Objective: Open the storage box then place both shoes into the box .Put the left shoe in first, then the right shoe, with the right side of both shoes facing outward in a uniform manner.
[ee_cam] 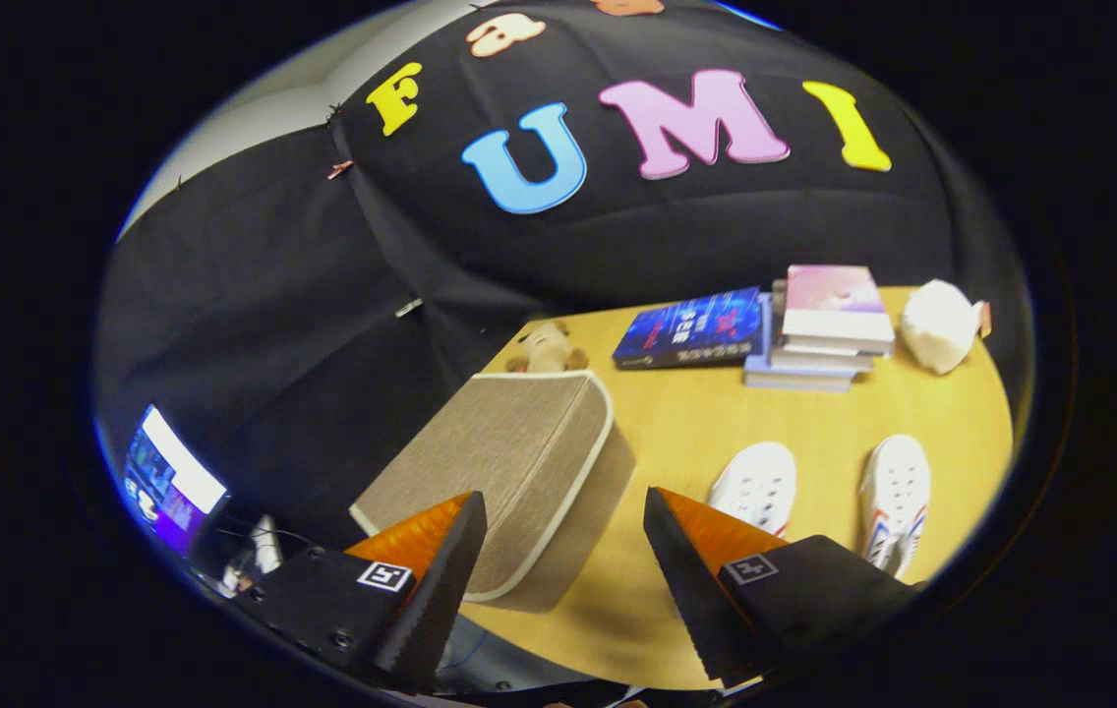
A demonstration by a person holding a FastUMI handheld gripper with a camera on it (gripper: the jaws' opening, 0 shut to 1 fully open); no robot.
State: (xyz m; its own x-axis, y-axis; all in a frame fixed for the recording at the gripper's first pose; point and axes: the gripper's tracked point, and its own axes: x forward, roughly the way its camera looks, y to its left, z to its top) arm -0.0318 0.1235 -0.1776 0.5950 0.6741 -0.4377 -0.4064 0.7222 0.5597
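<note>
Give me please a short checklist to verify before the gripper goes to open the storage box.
1. Gripper fingers spread apart and holding nothing: ok.
2. Storage box lid shut, so opening is not yet done: ok as a starting state.
3. Box lies just ahead of the fingers, its near corner between them: ok.
4. Both white shoes stand on the table, apart from the box, beyond the right finger: ok.
5. Which shoe is the left one: cannot tell from this angle.
6. A flap or handle on the lid to grip: cannot tell.
</note>
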